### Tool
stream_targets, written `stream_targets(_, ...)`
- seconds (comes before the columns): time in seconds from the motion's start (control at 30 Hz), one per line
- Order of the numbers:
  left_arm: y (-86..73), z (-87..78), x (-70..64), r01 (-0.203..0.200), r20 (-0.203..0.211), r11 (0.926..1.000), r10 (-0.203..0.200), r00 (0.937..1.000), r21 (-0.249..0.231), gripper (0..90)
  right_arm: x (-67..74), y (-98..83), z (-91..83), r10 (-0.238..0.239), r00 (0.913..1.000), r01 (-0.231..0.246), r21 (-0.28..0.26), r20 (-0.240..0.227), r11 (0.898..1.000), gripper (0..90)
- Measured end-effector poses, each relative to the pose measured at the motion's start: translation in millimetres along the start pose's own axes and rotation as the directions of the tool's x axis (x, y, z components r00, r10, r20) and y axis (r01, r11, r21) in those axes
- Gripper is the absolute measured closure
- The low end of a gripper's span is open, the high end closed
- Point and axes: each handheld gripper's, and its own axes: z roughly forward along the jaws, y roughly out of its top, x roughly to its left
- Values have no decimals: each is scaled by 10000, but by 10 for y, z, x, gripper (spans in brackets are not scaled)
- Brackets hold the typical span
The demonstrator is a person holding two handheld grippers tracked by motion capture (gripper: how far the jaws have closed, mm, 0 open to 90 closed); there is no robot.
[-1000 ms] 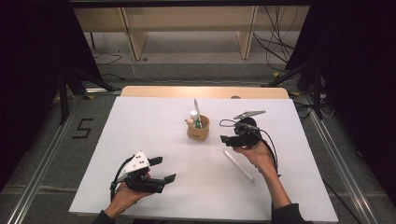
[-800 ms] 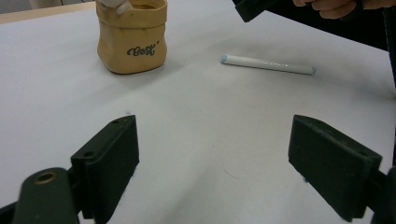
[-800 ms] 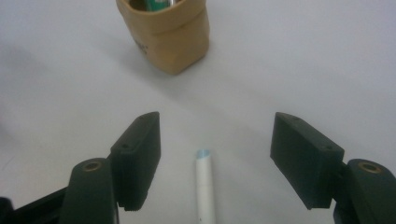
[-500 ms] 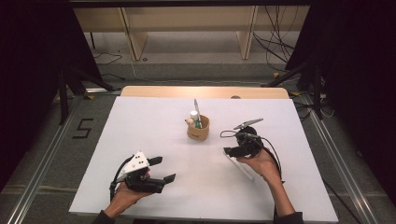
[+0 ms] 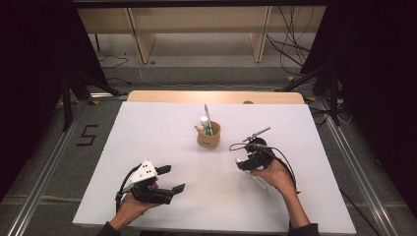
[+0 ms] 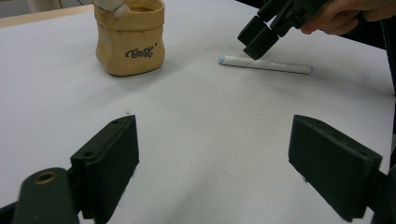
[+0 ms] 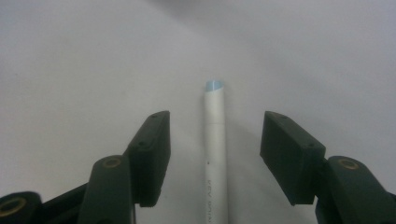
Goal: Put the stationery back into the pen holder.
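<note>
- Our right gripper (image 5: 242,163) is tipped down onto the white table (image 5: 147,132), straddling the white pen (image 7: 215,140).
- Right gripper view: the pen lies flat between the two jaws, running lengthwise straight ahead of the gripper, its pale blue tip (image 7: 214,86) just past the jaw ends.
- Right jaws have just been closing, with the pen between them. There's a gap on both sides of the barrel and the pads aren't touching it. Not gripped yet.
- The pen sits slightly nearer the left-hand jaw in that view, with more gap on the other side.
- From the left gripper view, the right gripper's jaw ends (image 6: 261,35) hang right over the pen (image 6: 266,65), near its rounded blue end; we can't tell contact with the table from there.
- Our left gripper (image 5: 172,179) is spread wide with nothing between the jaws, low over bare table.
- Relative to the left gripper, the pen is ahead and to the right, well apart from it.
- The tan pot (image 6: 130,39), marked "Best", stands ahead-left of the left gripper and holds a few upright items (image 5: 206,120).
- Relative to the right gripper, the pot is near, off to its left in the high view.
</note>
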Motion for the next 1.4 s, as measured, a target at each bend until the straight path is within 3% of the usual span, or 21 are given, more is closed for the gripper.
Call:
stream_targets(0.7,-4,8,-3,-26,4,10000,26,10000,63,158,47,1,116,-169,9996,146,1014,214,9947,606)
stream_targets(1.4,-9,24,-3,-39,13,9999,39,10000,144,159,112,67,179,-483,9955,362,1434,818,9890,756)
